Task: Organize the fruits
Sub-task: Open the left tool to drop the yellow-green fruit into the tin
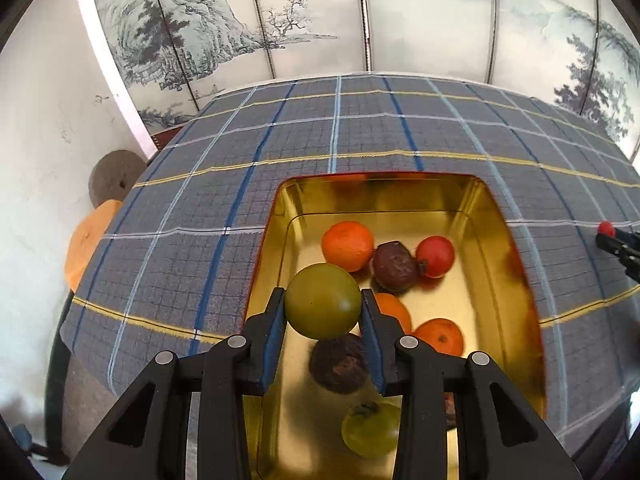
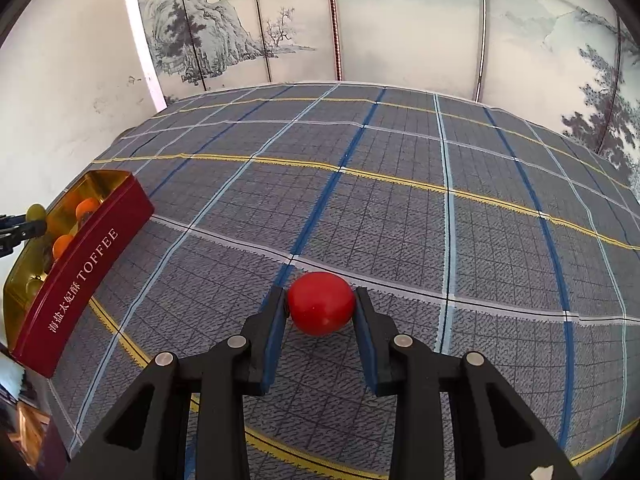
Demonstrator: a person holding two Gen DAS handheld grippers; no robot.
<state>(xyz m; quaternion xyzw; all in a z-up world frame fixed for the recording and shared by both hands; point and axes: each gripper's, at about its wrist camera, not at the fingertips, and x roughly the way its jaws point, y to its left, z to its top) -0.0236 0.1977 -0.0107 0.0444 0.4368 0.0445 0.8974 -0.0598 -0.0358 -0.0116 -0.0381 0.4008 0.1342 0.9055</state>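
My left gripper [image 1: 322,307] is shut on a green round fruit [image 1: 322,301] and holds it above the gold-lined tin [image 1: 492,216]. In the tin lie an orange [image 1: 348,245], a dark purple fruit [image 1: 394,266], a red fruit [image 1: 436,256], two more oranges [image 1: 440,335], another dark fruit [image 1: 339,362] and a green fruit [image 1: 370,428]. My right gripper [image 2: 321,307] is shut on a red round fruit [image 2: 321,303] just above the plaid cloth. The tin shows in the right wrist view [image 2: 84,280] at far left, red-walled and marked TOFFEE, with my left gripper [image 2: 24,226] over it.
The table wears a grey-blue plaid cloth [image 2: 400,208]. A painted folding screen [image 1: 320,20] stands behind it. An orange stool or cushion [image 1: 86,240] and a grey round object [image 1: 116,178] sit off the table's left edge. My right gripper [image 1: 618,242] shows at the right edge.
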